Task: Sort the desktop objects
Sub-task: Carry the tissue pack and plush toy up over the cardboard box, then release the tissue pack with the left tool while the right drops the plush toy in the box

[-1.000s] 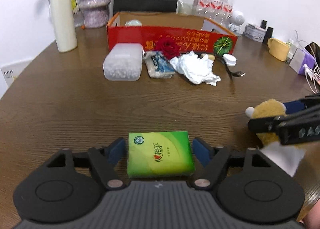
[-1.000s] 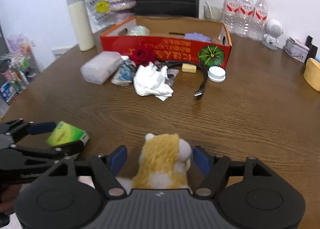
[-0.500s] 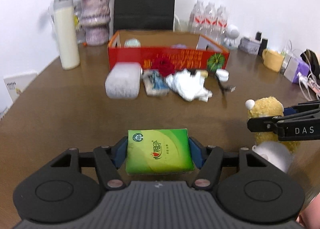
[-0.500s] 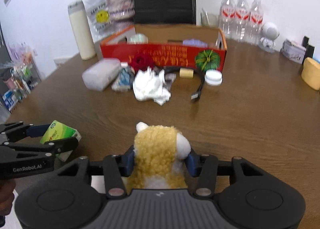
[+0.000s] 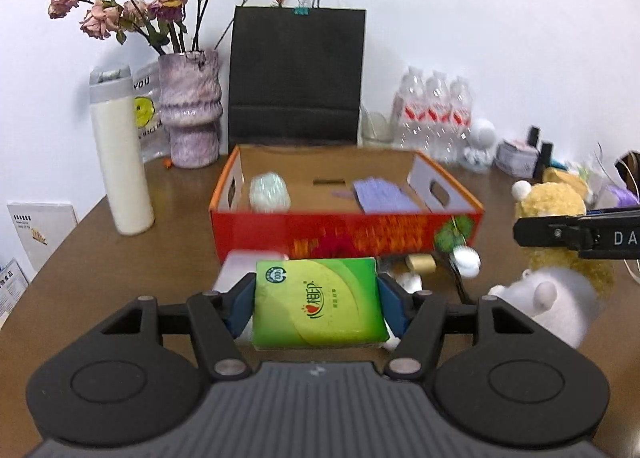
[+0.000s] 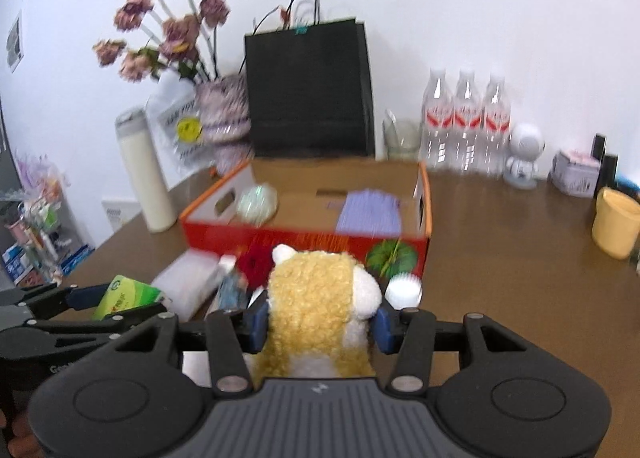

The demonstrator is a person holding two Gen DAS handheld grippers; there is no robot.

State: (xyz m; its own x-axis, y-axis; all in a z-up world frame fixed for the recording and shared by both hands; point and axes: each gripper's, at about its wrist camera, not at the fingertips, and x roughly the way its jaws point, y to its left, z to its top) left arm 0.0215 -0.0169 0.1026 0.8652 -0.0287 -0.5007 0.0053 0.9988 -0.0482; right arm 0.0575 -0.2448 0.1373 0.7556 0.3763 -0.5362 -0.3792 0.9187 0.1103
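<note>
my left gripper (image 5: pixel 316 300) is clamped on the green tissue pack (image 5: pixel 318 304), held in the air in front of the red box (image 5: pixel 344 234); its print is chinese that i cannot read. my right gripper (image 6: pixel 318 322) is clamped on the plush (image 6: pixel 316 310), also in front of the box; "da" shows on that gripper's side. inside the box lie a pale wrapped ball (image 5: pixel 270 191) and a purple pack (image 5: pixel 384 195). behind the box stand a black bag (image 5: pixel 296 73) and three bottles (image 6: pixel 466 121) with red labels. left of the box, a white flask (image 5: pixel 120 153), and a vase (image 5: pixel 190 113) by a bag reading "you". between me and the box: a clear case (image 6: pixel 188 282), a white lid (image 6: pixel 404 290).
</note>
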